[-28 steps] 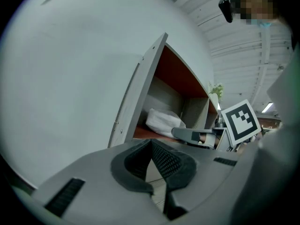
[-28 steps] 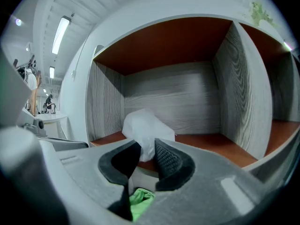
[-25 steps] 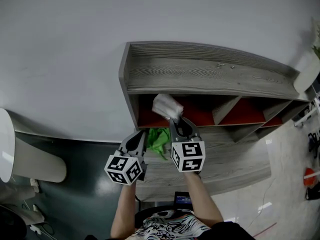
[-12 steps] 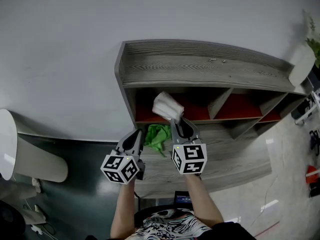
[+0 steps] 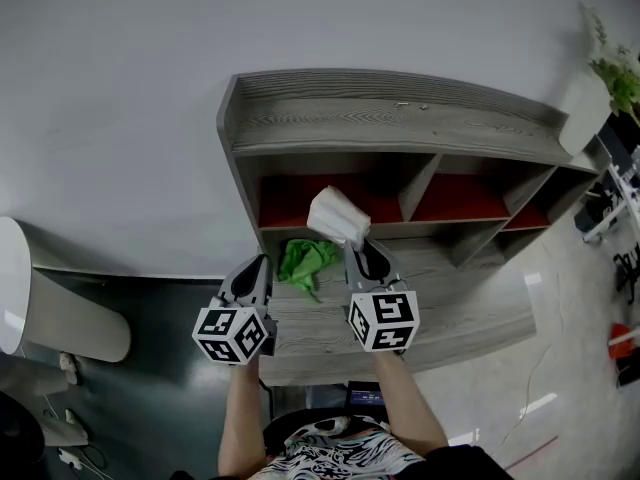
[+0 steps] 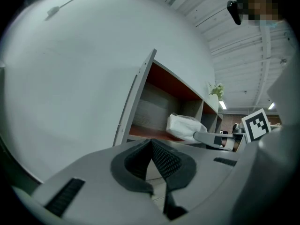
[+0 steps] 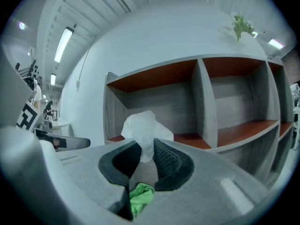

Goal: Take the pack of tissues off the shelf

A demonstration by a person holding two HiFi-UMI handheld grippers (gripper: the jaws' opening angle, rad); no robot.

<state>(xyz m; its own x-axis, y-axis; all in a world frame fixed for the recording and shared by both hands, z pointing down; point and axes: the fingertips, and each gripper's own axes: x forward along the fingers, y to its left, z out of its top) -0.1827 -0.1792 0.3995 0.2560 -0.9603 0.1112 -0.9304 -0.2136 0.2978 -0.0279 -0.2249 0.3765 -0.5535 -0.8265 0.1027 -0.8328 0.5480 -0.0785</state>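
A white wall (image 5: 140, 88) fills the far side. Against it stands the grey wooden shelf (image 5: 400, 118), with a row of red-backed compartments under its top board. A wider grey ledge (image 5: 470, 308) juts toward me below them.

My right gripper (image 5: 357, 245) is clamped on the near end of the pack of tissues (image 5: 335, 216). It holds the white pack at the mouth of the leftmost compartment, above the ledge. Whether the pack's far end touches the compartment floor, I cannot tell.

My left gripper (image 5: 257, 261) hangs to the left, over the ledge's left end, its jaws together with nothing between them. A crumpled green cloth (image 5: 303, 260) lies on the ledge between my two grippers, nearer than the pack.
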